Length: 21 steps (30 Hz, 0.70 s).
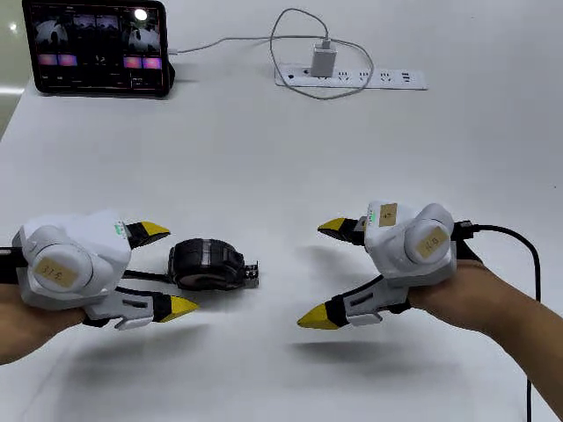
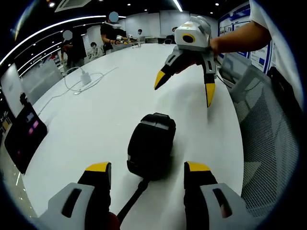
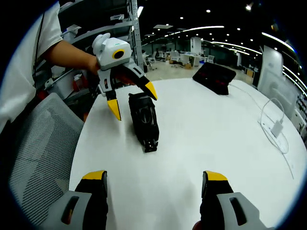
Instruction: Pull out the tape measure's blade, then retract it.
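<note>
Black round-cased tape measure on white tabletop, blade in. Left gripper at its 9 o'clock, jaws spread. Right gripper at its 3 o'clock, apart from it, jaws spread.

Table: white, smooth, low sheen with soft reflections. Tape measure: black casing, matt rubbery-looking plastic, with a slightly glossier band round the side. Left gripper and right gripper: white semi-gloss moulded plastic shells, black plastic jaw arms, matt yellow tips. Tablet: glossy glass screen. Power strip: white smooth plastic. Chair: grey open mesh cloth.
</note>
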{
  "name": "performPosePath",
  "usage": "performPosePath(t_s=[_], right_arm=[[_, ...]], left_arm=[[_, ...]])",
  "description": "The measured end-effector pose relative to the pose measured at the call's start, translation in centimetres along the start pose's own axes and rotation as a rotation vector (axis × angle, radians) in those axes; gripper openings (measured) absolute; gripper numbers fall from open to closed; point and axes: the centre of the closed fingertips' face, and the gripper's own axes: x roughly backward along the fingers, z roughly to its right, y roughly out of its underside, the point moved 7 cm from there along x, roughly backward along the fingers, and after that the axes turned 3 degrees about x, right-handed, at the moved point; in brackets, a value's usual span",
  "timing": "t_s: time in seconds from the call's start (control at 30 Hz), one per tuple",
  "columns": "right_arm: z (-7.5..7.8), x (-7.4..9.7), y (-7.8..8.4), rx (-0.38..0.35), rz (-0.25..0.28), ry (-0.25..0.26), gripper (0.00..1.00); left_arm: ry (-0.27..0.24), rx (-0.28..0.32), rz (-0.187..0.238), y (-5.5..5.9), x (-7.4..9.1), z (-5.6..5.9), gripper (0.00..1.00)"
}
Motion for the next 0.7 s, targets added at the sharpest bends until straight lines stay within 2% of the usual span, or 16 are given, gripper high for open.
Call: performPosePath(t_s=[0.7], right_arm=[[0.3,-0.8,-0.7,0.027,-0.003,-0.021,0.78]], left_arm=[[0.078,-0.071,-0.060,-0.2,-1.7,-0.7,0.38]])
